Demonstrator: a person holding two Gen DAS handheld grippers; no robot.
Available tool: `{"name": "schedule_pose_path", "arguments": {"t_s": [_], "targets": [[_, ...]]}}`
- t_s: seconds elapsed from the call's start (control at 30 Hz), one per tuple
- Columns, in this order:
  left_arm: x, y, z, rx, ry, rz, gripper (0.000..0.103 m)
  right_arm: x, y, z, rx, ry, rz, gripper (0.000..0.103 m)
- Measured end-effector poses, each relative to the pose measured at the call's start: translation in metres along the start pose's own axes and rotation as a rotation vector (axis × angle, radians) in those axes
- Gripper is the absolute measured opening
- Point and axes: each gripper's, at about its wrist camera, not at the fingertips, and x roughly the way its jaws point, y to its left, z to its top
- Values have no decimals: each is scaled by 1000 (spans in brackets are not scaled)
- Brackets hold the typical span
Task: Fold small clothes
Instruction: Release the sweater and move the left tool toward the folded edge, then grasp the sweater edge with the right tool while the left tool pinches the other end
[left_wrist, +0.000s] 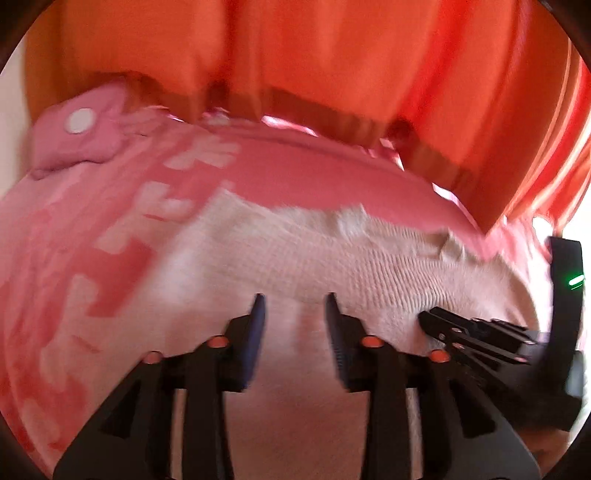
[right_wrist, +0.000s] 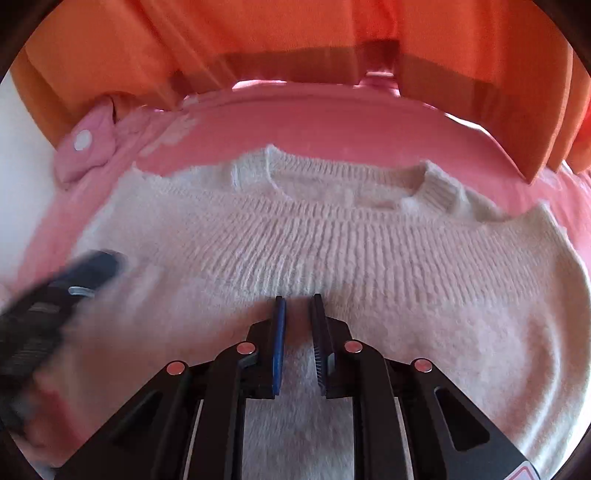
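A cream knitted sweater (right_wrist: 332, 240) lies flat on a pink bedspread (right_wrist: 314, 122), with its ribbed neckline (right_wrist: 332, 184) at the far side. In the left wrist view the sweater (left_wrist: 295, 258) fills the lower middle. My left gripper (left_wrist: 295, 299) is open, its fingers just over the knit with sweater fabric between them. My right gripper (right_wrist: 297, 299) stands over the sweater's middle, jaws close together with a narrow gap and knit between them. The right gripper also shows in the left wrist view (left_wrist: 443, 325), and the left gripper shows blurred in the right wrist view (right_wrist: 92, 269).
A pink cushion (left_wrist: 77, 129) with a white button lies at the far left of the bed; it also shows in the right wrist view (right_wrist: 85, 147). Orange curtains (left_wrist: 314, 55) hang behind the bed's far edge. The bedspread has a pale pattern (left_wrist: 129, 229) on the left.
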Motion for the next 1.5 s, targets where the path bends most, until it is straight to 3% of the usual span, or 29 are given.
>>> {"name": "schedule_pose_path", "arguments": {"t_s": [0.1, 0.13, 0.2, 0.33, 0.37, 0.47, 0.6, 0.67, 0.73, 0.83, 0.97, 1.07, 1.13, 1.2, 1.3, 1.33, 1.37, 1.4, 1.43, 1.5], "targets": [[-35, 42, -8, -147, -64, 27, 70, 0, -3, 0, 17, 0, 14, 15], [-42, 54, -15, -191, -71, 40, 74, -1, -4, 0, 18, 2, 19, 15], [-51, 90, -36, -330, -50, 70, 78, -3, -9, -2, 31, 7, 34, 15], [-32, 136, -85, -603, 100, 2, 78, 3, -5, 4, 34, 10, 24, 15], [-33, 135, -90, -607, 63, -12, 79, 2, -5, 3, 34, 10, 20, 15], [-32, 119, -86, -518, 51, 2, 78, 1, -4, 2, 34, 7, 13, 16], [-24, 100, -80, -469, 64, -26, 28, 1, -4, 3, 39, 5, 17, 16], [-35, 88, -70, -416, 12, -11, 23, 2, -6, 3, 46, 6, 32, 17], [-57, 55, -51, -281, -83, 14, 21, -1, -11, 5, 68, 10, 60, 19], [-86, -8, -24, -134, -165, -62, 18, -18, -33, 9, 145, -10, 143, 38], [-104, -108, -9, 51, -232, -212, 10, -61, -96, 2, 311, -126, 158, 45], [-81, -172, -17, 135, -186, -305, 10, -83, -165, -24, 503, -160, 132, 48], [-50, -203, -31, 174, -124, -314, 10, -92, -201, -40, 597, -169, 65, 50], [-6, -230, -56, 204, -14, -299, 11, -98, -227, -49, 645, -182, 37, 51], [39, -236, -88, 214, 124, -263, 13, -106, -245, -60, 676, -195, 65, 51], [38, -233, -93, 205, 116, -273, 15, -108, -245, -62, 669, -195, 81, 52], [30, -227, -95, 195, 90, -287, 19, -109, -244, -61, 655, -194, 105, 55], [17, -219, -96, 186, 61, -300, 31, -109, -239, -60, 638, -195, 143, 57], [5, -212, -96, 184, 46, -313, 35, -107, -236, -57, 629, -192, 168, 59], [-21, -193, -98, 189, 5, -294, 63, -100, -222, -51, 588, -162, 261, 63]]}}
